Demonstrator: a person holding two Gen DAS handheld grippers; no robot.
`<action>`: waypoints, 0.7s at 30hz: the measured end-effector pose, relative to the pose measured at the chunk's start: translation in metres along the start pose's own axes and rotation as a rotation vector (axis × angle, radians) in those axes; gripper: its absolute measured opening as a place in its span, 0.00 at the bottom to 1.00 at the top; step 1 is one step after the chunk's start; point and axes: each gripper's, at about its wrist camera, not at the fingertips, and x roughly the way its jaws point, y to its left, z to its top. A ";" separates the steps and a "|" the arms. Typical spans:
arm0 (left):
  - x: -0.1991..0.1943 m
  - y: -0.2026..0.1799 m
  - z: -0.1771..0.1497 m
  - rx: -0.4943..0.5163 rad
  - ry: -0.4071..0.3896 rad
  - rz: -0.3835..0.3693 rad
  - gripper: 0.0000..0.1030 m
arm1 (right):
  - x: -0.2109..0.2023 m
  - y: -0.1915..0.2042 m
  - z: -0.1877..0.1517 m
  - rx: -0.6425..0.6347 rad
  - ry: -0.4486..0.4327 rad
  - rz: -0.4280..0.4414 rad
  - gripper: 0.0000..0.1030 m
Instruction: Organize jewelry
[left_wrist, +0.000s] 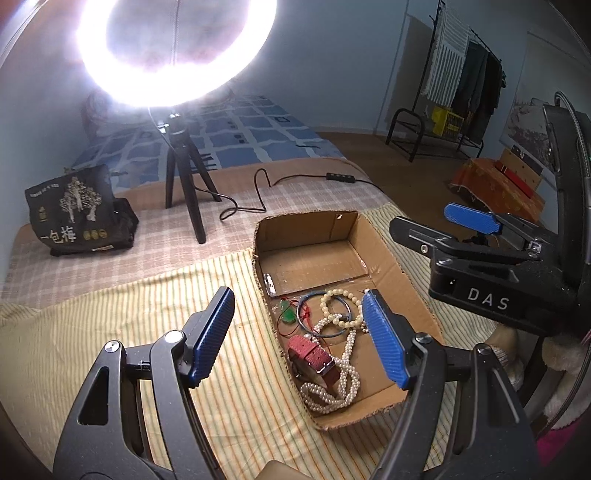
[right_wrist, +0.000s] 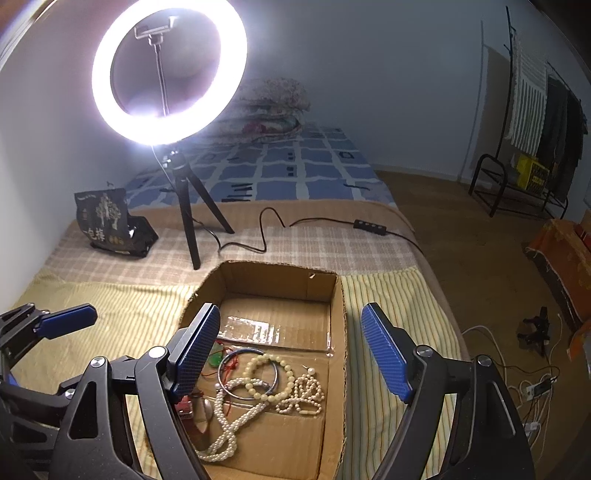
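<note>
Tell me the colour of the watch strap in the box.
Pinkish red watch strap, clearest in the left wrist view.

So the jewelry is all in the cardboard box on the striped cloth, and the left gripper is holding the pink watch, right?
Not quite. The left gripper is open and holds nothing; the pink watch lies in the cardboard box with the other jewelry, on the striped cloth. The left wrist view shows it.

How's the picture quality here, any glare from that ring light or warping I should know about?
Left wrist view: the ring light blows out to white with haze around it. Right wrist view: the ring stays crisp, with only mild bloom. Both views bend straight lines at the edges and darken in the corners; the jewelry in the cardboard box is evenly lit and sharp.
</note>
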 end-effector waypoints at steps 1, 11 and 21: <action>-0.004 0.001 0.000 0.001 -0.005 0.002 0.72 | -0.005 0.001 0.000 0.000 -0.006 0.000 0.77; -0.046 0.003 -0.008 0.027 -0.050 0.026 0.72 | -0.041 0.013 -0.001 -0.009 -0.048 -0.012 0.77; -0.089 0.006 -0.025 0.044 -0.119 0.049 0.80 | -0.074 0.021 -0.012 -0.028 -0.081 -0.035 0.79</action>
